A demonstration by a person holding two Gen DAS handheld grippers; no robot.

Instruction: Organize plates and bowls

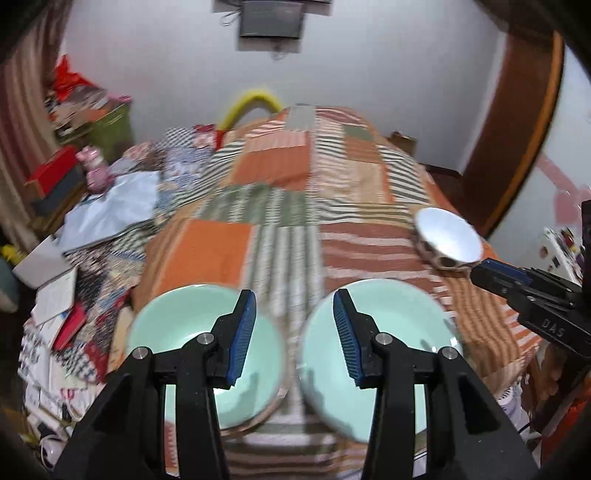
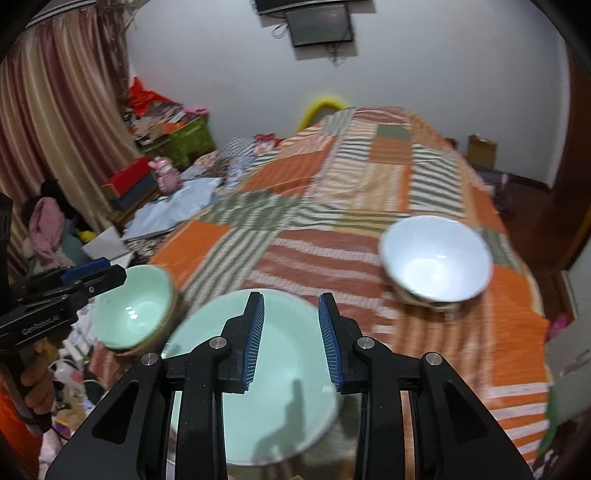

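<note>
Mint-green crockery fills the near part of both wrist views, resting on a patchwork bedspread [image 1: 280,206] of orange, green and striped squares. Seen from the left wrist, the left gripper [image 1: 294,332] hangs above the cloth with its blue-padded jaws parted and nothing between them; beneath it sit a small green bowl [image 1: 177,325] on the left and a large green bowl [image 1: 406,321] on the right, side by side with a narrow strip of cloth between. From the right wrist, the right gripper [image 2: 291,339] hovers over the large green bowl [image 2: 280,406]; its jaws stand a little apart and grasp nothing, with only the bowl's inside visible through the gap. At that view's left edge, a hand [image 2: 37,384] holds the left gripper's handle, and its black tip reaches just above the rim of the small green bowl [image 2: 136,310]. Farther up the bed, toward the right edge, a white bowl [image 2: 437,258] sits tilted on the spread, well apart from the green pair. Beyond, on the left, lie loose papers, a red box [image 2: 129,177] and a pink toy [image 2: 166,175], with striped curtains behind. On the far white wall hangs a dark screen [image 2: 319,24].
</note>
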